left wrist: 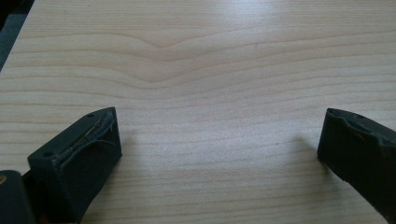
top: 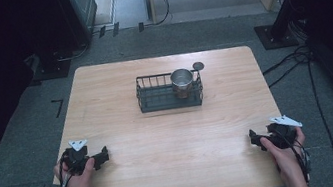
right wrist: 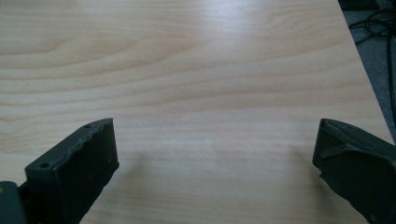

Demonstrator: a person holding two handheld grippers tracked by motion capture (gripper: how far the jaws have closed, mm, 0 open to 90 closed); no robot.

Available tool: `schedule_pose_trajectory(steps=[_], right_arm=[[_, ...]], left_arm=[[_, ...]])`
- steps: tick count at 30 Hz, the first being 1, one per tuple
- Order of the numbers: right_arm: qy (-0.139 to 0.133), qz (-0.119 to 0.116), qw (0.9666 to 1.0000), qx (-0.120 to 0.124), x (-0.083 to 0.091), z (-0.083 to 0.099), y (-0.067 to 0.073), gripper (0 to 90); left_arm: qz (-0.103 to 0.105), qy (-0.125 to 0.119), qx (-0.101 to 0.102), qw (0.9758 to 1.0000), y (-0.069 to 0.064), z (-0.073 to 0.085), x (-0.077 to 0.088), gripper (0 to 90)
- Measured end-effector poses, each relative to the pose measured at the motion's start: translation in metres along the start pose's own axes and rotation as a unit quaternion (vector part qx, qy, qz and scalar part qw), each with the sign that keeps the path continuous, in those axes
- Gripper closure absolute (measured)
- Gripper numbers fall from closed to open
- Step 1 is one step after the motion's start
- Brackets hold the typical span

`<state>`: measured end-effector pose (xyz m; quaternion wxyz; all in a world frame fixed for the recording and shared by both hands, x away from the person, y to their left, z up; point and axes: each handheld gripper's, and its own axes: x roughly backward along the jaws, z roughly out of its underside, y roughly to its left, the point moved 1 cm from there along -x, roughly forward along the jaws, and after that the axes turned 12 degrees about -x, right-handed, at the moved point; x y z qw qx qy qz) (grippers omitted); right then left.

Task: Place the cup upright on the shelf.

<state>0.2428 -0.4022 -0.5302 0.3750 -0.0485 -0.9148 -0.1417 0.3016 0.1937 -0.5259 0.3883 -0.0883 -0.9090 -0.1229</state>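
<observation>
Claws (top: 104,155) (top: 254,139) gape wide, resting apart on table (top: 171,138).

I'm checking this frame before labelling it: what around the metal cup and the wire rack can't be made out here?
- Inside of the metal cup: high view, too small and too far off to tell whether it holds anything.
- Cup's base: hidden by the wire rack wall in front.
- Small round grey thing behind the rack: too small to identify.
- Left gripper and right gripper: jaws open, but too small in the high view to see detail.
</observation>
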Motion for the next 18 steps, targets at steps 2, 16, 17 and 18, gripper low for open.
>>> schedule_pose_trajectory(steps=[2,16,17,18], right_arm=[[-0.001,0.007,1.0,0.001,0.001,0.004,-0.004,0.0],[-0.01,0.035,0.9993,-0.003,0.011,0.015,-0.009,0.3],[-0.01,0.037,0.9993,-0.005,0.011,0.014,-0.01,0.0],[-0.009,0.039,0.9992,-0.006,0.01,0.014,-0.01,0.0]], left_arm=[[0.0,0.001,-0.001,1.0,0.0,0.0,0.0,0.0],[0.003,-0.001,-0.004,1.0,0.0,0.0,0.0,0.0],[0.003,-0.002,-0.003,1.0,-0.001,0.0,0.0,0.0],[0.004,-0.002,-0.004,1.0,-0.001,-0.001,-0.001,0.0]])
